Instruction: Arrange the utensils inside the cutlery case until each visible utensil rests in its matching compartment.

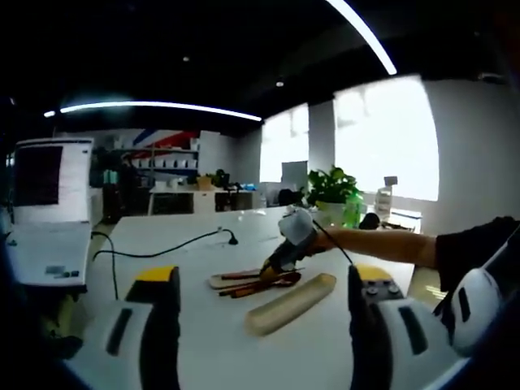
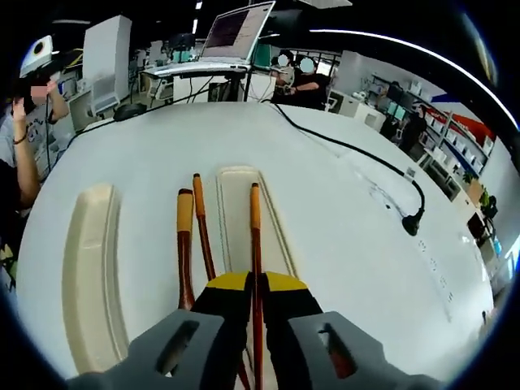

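Observation:
A thin wooden utensil with an orange tip (image 2: 254,236) runs lengthwise over the cream cutlery case tray (image 2: 231,191), and my right gripper (image 2: 256,284) is shut on its near end. Two more wooden utensils (image 2: 187,244) lie side by side just left of the tray. The other cream case half (image 2: 88,276) lies further left. In the left gripper view the right gripper (image 1: 282,257), held on a person's arm, reaches down onto the utensils (image 1: 256,284) by the tray (image 1: 221,281). The other case half (image 1: 290,303) lies nearer. My left gripper (image 1: 264,280) hovers open, holding nothing.
A black cable with a plug (image 2: 412,221) crosses the white table (image 2: 349,268). A laptop (image 2: 233,32) stands on a stand at the table's far end, with people seated beyond. A white screen (image 1: 50,183) and a potted plant (image 1: 331,188) stand around the table.

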